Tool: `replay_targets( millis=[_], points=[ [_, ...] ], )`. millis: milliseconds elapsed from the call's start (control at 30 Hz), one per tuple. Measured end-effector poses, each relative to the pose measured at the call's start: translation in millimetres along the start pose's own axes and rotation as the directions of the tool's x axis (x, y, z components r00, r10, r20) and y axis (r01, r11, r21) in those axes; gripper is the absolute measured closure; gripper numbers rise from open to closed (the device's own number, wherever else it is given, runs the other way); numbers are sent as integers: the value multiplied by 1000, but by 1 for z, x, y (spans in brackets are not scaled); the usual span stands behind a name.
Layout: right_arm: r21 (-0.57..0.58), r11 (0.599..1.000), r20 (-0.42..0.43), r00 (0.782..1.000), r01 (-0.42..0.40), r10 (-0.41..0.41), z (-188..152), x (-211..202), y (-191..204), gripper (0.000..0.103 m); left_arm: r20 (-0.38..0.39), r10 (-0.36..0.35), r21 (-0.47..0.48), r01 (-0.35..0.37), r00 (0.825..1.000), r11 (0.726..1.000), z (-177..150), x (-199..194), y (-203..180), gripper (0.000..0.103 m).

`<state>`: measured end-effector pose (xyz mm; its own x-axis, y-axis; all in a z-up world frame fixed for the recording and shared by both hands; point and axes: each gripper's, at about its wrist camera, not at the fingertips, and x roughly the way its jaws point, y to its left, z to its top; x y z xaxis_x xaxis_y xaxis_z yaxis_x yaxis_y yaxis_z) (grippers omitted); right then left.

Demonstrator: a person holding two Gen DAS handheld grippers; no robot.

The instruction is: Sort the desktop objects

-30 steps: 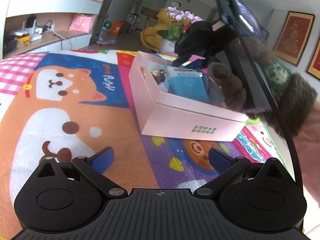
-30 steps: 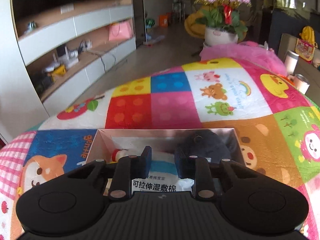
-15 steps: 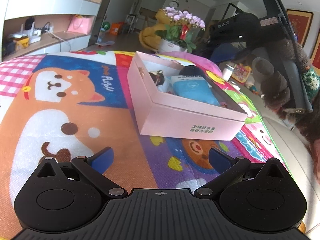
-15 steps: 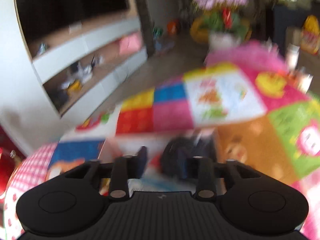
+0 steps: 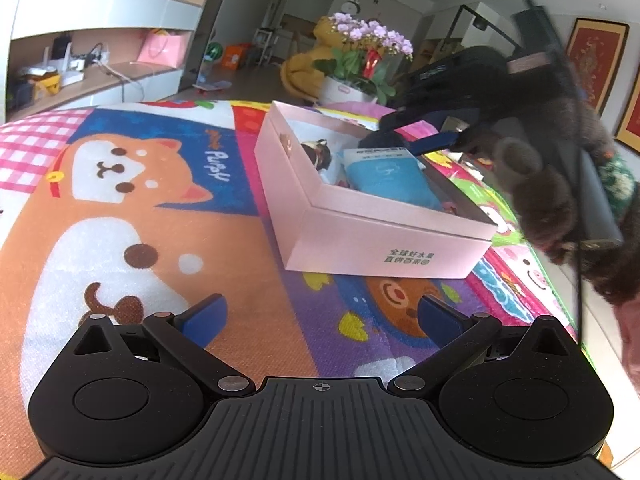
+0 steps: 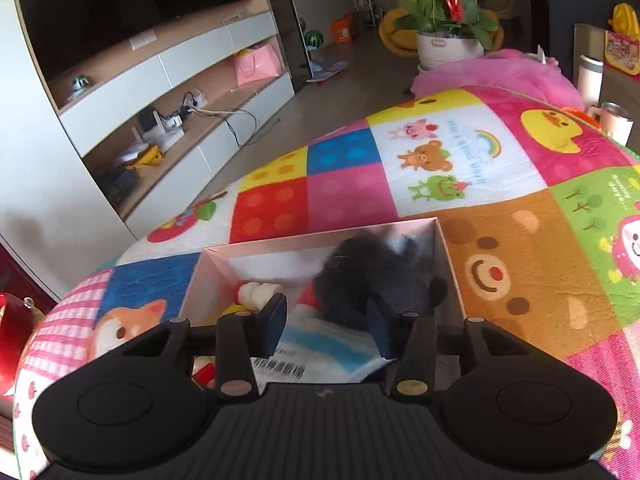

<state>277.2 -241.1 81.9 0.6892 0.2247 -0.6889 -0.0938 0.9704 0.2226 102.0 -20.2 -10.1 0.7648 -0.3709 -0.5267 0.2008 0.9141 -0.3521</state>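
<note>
Pink box (image 5: 372, 236) on the cartoon mat (image 5: 120, 208) — sorting
Left gripper (image 5: 320, 316) spread wide, empty; right gripper (image 6: 330, 322) parted over the box — gripping nothing.

An open pink box (image 5: 376, 236) on the mat holds a blue packet (image 5: 386, 176) and a dark fuzzy item (image 6: 360, 276).

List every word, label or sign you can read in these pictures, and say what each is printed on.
"PUPPY": curved white letters on the blue patch of the cartoon play mat, beside the orange dog.
"全球好水果 直供百果园": green print on the side wall of the pink cardboard box.
Rainbow-side lettering on the mat's white patch: too small to read.
Black characters and barcode on the white-and-blue soft packet in the box: partly hidden, unreadable.
Lettering on the black right-hand gripper: blurred.
</note>
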Motion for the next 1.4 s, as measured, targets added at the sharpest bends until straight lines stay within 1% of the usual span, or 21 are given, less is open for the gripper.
replay_targets(
  millis=[67,133,200,233,367,500,533,600,700,733,800,867,967,1000,1033,1067,1133,1200,1267,1333,1400],
  points=[
    [-14,1000,41,999,23,-23,-5,-15,-3,58,-1,4,0,-4,1000,1000,0,1,0,0],
    [-37,996,87,993,80,-77,-14,-28,-8,58,-4,11,1,-11,1000,1000,0,1,0,0],
    [-55,990,106,987,129,-122,-24,-35,-14,58,-6,21,8,-21,1000,1000,1,2,-2,0],
    [-54,989,102,986,138,-132,-27,-37,-19,58,-7,29,14,-29,1000,999,1,3,-3,0],
    [3,992,54,991,125,-125,-40,-34,-42,58,-13,62,32,-62,998,998,1,4,-6,0],
    [58,996,-2,997,71,-71,-54,-24,-54,56,-19,87,47,-86,996,995,0,5,-9,0],
    [55,996,5,997,75,-76,-58,-24,-52,53,-21,90,50,-89,996,995,0,5,-9,0],
    [36,996,14,996,84,-84,-62,-24,-46,52,-24,99,60,-97,995,993,0,6,-11,0],
    [-5,999,5,999,54,-54,-64,-24,-37,51,-27,108,69,-106,994,992,0,7,-13,0],
    [-28,999,3,999,43,-43,-63,-25,-34,51,-26,107,68,-105,994,992,0,6,-13,0],
    [-64,996,57,997,64,-60,-56,-29,-29,51,-24,103,61,-101,994,993,-1,6,-13,0],
    [-83,990,128,986,115,-104,-42,-31,-22,51,-19,91,47,-90,996,995,0,5,-11,0],
    [-107,987,161,981,121,-103,-13,-19,-6,52,-12,67,23,-67,998,998,0,2,-7,0],
    [-115,985,164,980,130,-110,-3,-9,-1,54,-11,62,19,-62,998,998,0,2,-6,0],
    [-121,982,167,978,148,-126,7,1,4,59,-10,59,15,-58,998,998,0,2,-5,0],
    [-119,978,161,976,169,-149,15,13,6,66,-8,55,12,-55,998,998,0,1,-5,0],
    [-83,979,100,979,187,-178,30,39,5,72,-8,50,8,-50,999,999,0,1,-4,0],
    [-38,985,39,985,169,-168,37,58,-1,72,-7,47,5,-47,999,999,0,0,-3,0],
    [-14,986,-21,986,165,-165,34,67,-5,71,-6,43,6,-43,999,999,0,0,-3,0],
    [-13,989,-39,988,150,-151,25,64,-6,71,-6,44,9,-44,999,999,0,0,-4,0],
    [-58,985,-31,986,164,-166,17,57,0,71,-7,45,7,-45,999,999,0,1,-4,0]
  ],
)
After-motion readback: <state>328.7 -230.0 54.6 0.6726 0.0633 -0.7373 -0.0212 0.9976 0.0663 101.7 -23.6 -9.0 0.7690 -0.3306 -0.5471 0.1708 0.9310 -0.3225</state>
